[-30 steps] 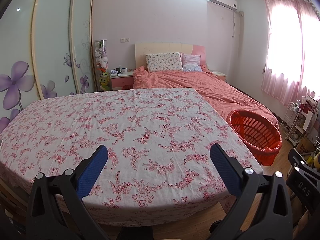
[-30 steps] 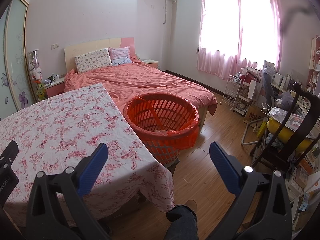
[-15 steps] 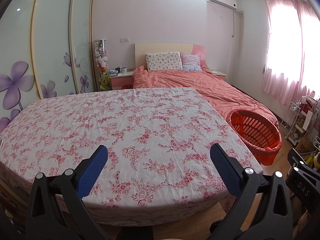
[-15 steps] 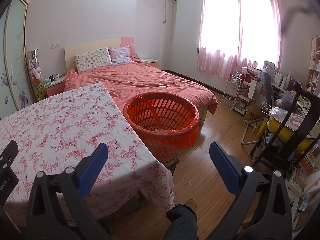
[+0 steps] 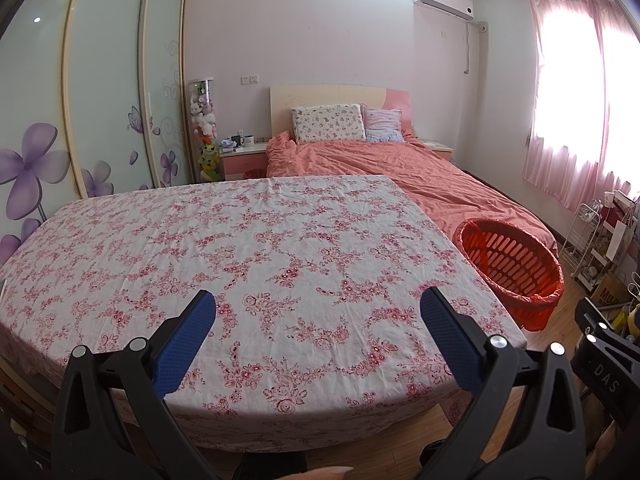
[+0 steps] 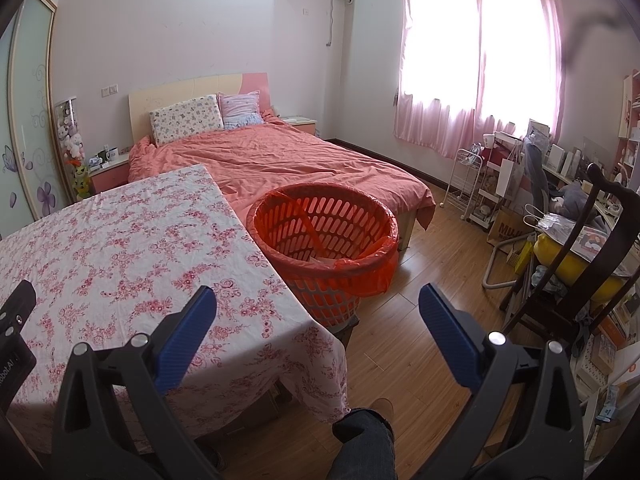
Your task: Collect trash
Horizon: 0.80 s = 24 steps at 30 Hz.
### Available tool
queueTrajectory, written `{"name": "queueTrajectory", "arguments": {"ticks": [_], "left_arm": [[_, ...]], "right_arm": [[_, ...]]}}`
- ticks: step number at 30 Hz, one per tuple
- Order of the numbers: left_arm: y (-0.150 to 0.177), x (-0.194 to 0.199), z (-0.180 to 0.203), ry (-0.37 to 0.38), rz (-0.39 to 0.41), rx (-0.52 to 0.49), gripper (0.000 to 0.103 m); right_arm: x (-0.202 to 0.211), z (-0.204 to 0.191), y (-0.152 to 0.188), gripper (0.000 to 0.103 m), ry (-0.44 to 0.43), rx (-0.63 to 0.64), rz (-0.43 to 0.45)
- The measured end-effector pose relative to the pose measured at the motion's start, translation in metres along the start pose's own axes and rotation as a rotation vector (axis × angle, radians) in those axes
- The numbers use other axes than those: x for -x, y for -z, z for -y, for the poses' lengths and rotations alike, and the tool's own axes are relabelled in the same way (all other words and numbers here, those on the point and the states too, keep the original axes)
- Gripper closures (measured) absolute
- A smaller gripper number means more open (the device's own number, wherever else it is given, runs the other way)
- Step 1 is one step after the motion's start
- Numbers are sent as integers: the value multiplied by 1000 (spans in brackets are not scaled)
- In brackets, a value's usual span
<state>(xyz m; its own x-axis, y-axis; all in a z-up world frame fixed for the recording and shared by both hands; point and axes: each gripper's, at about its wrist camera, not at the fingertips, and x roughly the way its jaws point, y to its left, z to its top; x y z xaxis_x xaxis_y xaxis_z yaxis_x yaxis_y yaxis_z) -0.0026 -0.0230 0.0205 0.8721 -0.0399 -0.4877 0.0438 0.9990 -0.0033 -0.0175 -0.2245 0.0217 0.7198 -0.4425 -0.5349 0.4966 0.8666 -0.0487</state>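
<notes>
Both my grippers hover level, jaws wide apart, holding nothing.
My left gripper [image 5: 318, 336] overlooks the pink floral tablecloth [image 5: 256, 248]; my right gripper [image 6: 318, 336] faces the orange slatted plastic basket [image 6: 324, 240].

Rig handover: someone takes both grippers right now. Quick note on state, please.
Left gripper: open, empty, over the floral-cloth table.
Right gripper: open, empty, over the table's right corner and the wood floor.
Orange basket with an orange liner stands on the floor between the table and the bed; something pale lies at its bottom, too unclear to name.
Done: no trash shows on the tablecloth in either view.
Left: no loose trash is visible from here; check the clutter by the chair on the right.
</notes>
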Motion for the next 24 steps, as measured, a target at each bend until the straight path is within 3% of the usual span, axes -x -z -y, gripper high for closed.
{"name": "queueTrajectory", "arguments": {"ticks": [24], "left_arm": [[2, 0, -2, 0, -7, 0, 2]], "right_arm": [[1, 0, 0, 4, 0, 0, -2]]}}
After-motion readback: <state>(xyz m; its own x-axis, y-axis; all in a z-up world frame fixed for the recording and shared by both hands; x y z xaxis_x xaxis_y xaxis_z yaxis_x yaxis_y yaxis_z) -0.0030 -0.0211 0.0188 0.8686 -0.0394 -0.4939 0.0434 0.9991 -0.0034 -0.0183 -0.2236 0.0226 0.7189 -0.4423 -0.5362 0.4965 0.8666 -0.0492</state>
